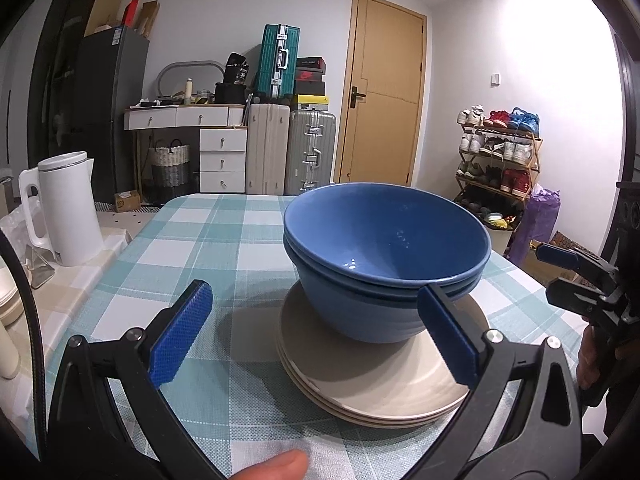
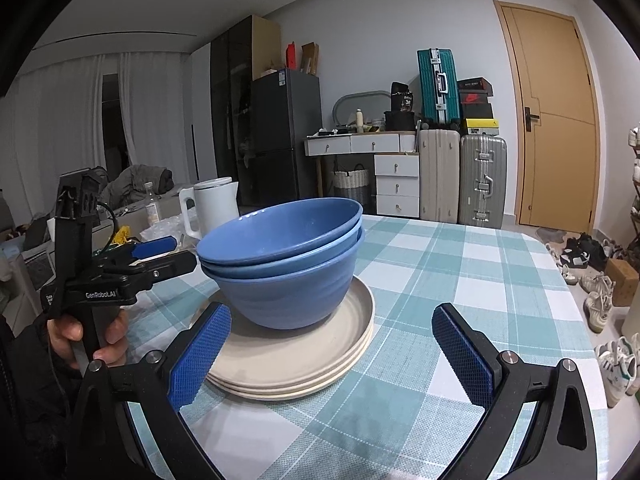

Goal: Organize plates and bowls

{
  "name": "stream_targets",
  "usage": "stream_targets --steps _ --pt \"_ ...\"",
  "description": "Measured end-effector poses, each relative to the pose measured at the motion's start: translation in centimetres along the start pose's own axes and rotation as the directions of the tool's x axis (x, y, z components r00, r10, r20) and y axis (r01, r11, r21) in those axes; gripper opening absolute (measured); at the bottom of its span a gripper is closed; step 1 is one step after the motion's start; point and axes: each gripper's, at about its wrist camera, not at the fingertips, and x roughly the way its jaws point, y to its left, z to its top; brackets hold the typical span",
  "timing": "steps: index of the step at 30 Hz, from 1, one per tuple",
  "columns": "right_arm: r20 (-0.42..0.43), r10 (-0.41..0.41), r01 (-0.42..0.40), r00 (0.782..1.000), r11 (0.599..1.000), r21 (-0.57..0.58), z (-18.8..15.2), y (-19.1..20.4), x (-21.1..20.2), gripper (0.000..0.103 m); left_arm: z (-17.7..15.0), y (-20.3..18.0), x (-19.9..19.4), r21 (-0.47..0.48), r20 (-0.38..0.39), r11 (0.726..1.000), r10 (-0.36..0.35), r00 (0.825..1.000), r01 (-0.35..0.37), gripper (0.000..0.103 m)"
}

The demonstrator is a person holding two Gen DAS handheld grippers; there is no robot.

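Desk (image 1: 224, 240) covered by a teal-and-white checked cloth (image 2: 460, 280). Directly on the cloth: one stack of three beige plates (image 1: 360, 384), edges aligned, seated near the middle of the desk. No other item rests directly on the checked area in either view. Three nested blue bowls (image 1: 384, 248) sit on the top plate, touching it, upright, slightly off-centre toward the far rim.

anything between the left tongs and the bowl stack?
Nothing visible. The left tongs are open, with only bare checked tablecloth between them and the blue bowls nested on the beige plates. The white kettle stands well off to the side.
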Motion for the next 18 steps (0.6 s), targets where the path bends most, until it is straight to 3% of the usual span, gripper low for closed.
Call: stream_targets --steps 18 --pt "0.004 0.006 -0.006 1.000 1.000 0.015 -0.06 -0.34 -0.06 0.103 -0.13 -0.46 -0.13 0.004 0.001 1.000 0.001 1.000 -0.001 0.102"
